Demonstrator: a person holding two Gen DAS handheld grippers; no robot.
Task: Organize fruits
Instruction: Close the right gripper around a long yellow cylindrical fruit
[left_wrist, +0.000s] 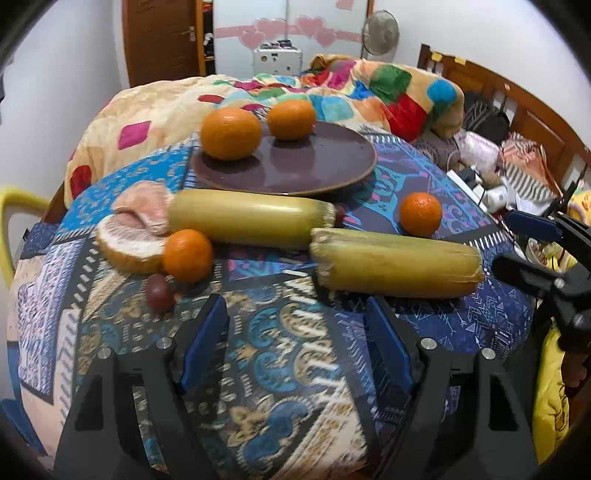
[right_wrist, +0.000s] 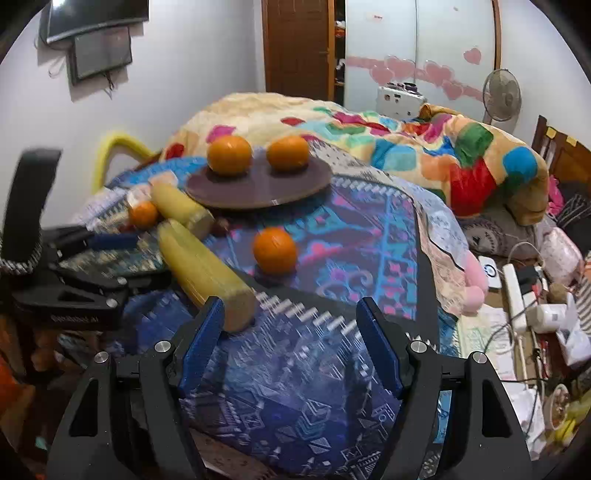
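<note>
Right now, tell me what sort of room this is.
Most likely a bedroom: a bed with a wooden headboard and a colourful patchwork blanket, plus a standing fan by the wall.

A lived-in bedroom in a home. A bed with a carved wooden headboard (left_wrist: 517, 107) carries a rumpled patchwork blanket (right_wrist: 424, 155); behind it stand a wooden door (right_wrist: 297, 48), a wardrobe with pink heart stickers (right_wrist: 417, 70), a pedestal fan (right_wrist: 501, 95) and a wall-mounted television (right_wrist: 92, 14). Chargers and a power strip (right_wrist: 515, 295) litter the bedside.
</note>
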